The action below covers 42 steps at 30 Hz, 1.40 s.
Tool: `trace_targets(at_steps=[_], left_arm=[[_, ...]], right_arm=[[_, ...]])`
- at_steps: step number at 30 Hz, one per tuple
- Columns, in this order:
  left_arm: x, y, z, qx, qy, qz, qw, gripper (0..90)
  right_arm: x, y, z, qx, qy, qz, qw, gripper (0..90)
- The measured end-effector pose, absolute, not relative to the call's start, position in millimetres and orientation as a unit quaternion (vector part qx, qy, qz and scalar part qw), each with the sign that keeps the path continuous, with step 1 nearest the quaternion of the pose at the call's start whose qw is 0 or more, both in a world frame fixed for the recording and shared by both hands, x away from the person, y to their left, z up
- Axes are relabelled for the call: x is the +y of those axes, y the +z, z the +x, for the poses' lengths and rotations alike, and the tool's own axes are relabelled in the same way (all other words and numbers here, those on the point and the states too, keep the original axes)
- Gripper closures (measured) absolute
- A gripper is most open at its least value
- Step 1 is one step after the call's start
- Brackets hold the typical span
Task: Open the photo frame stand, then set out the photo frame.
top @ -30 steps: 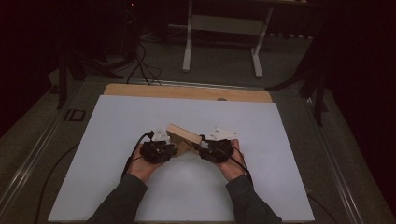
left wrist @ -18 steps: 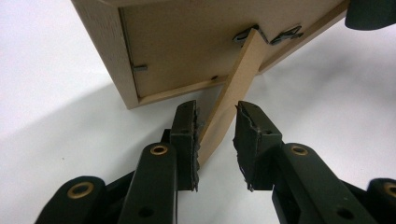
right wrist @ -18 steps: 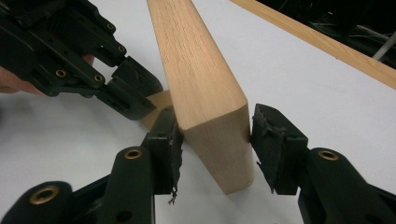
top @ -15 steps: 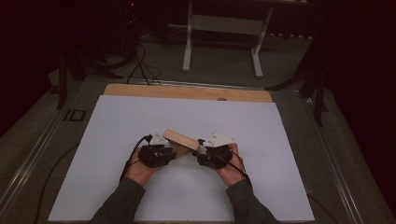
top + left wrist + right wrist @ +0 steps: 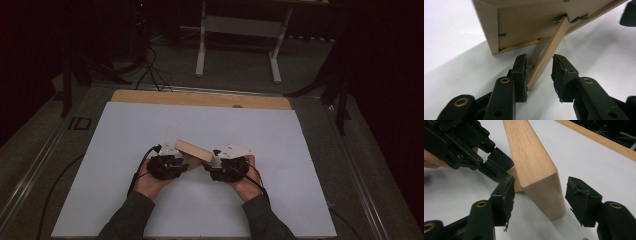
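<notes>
The left tongs [image 5: 539, 75] sat on the white table [image 5: 115, 150], with their tips pointing at the back of a wooden picture frame [image 5: 529, 25]. The thin stand leg [image 5: 546, 57] of the frame ran down between the two jaws. It lay against the left pad, while the right pad stood a little off it. These jaws had just been opening, so they were spread and not pinching the leg.

In the high view the frame [image 5: 194, 150] lay between the two tongs, tipped up on its leg, and its long side ran from the left hand [image 5: 150, 180] across to the right hand [image 5: 245, 180]. Both hands were about as near to it.

The right tongs [image 5: 537, 192] had the thick end of the frame [image 5: 541, 182] between their jaws. Both pads stood clear of the wood, with a gap on each side. These jaws had also just been opening wide, so they held nothing.

It looked like the frame was being left to stand by itself.
</notes>
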<state>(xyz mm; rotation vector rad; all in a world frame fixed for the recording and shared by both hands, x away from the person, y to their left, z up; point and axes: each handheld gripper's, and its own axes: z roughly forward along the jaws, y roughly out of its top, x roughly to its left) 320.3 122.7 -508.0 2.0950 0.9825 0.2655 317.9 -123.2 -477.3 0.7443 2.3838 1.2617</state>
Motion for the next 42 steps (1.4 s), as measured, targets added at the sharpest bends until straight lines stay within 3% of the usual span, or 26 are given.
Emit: trace_targets(at_steps=[42], left_arm=[[137,-494,318,0.393,0.115,0.808,0.425,62.0]], right_arm=[[-141,-471,314,0.841,0.455,0.254,0.144,35.6]])
